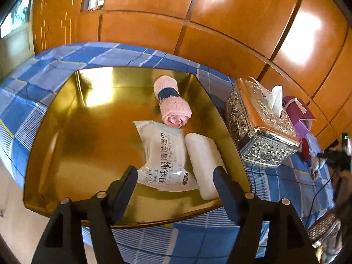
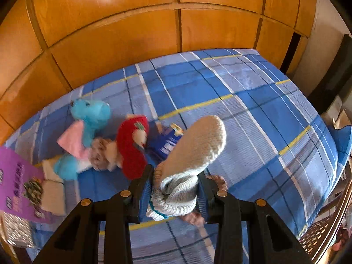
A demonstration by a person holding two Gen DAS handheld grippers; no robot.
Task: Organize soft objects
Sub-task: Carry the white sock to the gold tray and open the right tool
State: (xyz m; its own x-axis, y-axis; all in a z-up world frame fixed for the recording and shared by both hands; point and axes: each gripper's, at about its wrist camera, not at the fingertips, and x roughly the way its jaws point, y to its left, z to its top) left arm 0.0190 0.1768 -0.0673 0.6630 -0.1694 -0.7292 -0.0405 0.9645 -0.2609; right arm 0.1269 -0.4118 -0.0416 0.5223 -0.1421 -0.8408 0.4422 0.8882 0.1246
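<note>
Clamped in the right gripper [image 2: 175, 192], a knitted sock [image 2: 193, 147] hung over the bed. Three soft items lay in the gold tray [image 1: 66, 145] beneath the wide, empty left gripper [image 1: 176, 180]; plush toys [image 2: 105, 145] at ten o'clock remained.

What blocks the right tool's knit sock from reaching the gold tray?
Cannot tell fully: no view shows both. The sock is clamped in the right tool; the tray has bare floor left of the wipes.

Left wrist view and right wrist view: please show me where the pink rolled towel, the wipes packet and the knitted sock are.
pink rolled towel [image 1: 172, 104]: left wrist view, on the roll below its dark band.
wipes packet [image 1: 164, 154]: left wrist view, on the printed front.
knitted sock [image 2: 198, 145]: right wrist view, on the cream foot part.
</note>
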